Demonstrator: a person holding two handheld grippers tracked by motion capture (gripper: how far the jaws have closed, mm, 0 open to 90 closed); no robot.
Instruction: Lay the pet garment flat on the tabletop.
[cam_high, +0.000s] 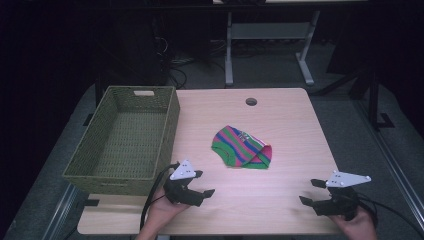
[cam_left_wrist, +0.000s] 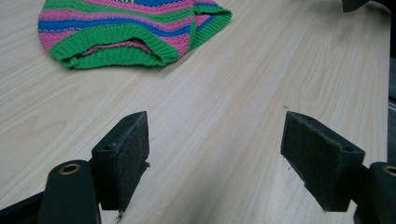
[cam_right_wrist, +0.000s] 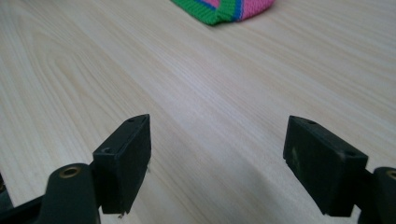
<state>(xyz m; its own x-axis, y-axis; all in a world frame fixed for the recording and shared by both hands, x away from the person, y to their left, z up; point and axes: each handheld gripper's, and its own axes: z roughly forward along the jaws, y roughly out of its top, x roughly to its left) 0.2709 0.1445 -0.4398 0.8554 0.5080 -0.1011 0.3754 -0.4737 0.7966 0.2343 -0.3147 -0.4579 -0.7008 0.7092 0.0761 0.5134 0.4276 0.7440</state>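
Olive-green woven rectangular basket (cam_high: 125, 137) sits on the left side of the light wooden table (cam_high: 280, 125), hanging a little over the table's left edge. Left gripper (cam_high: 206, 184), held in a hand (cam_high: 162, 210) just beside the basket's near right corner, jaws wide apart, nothing between them, pointing toward the table centre. Striped knitted garment in green, pink and blue (cam_high: 242, 147) lies flat near mid-table, apart from both grippers; in the left gripper view it lies ahead of the jaws at upper left (cam_left_wrist: 135, 28). Right gripper (cam_high: 311, 192) at the near right edge of the table, jaws wide, nothing held; in the right gripper view bare tabletop lies between the pads (cam_right_wrist: 126, 163), garment edge (cam_right_wrist: 224, 9) ahead.
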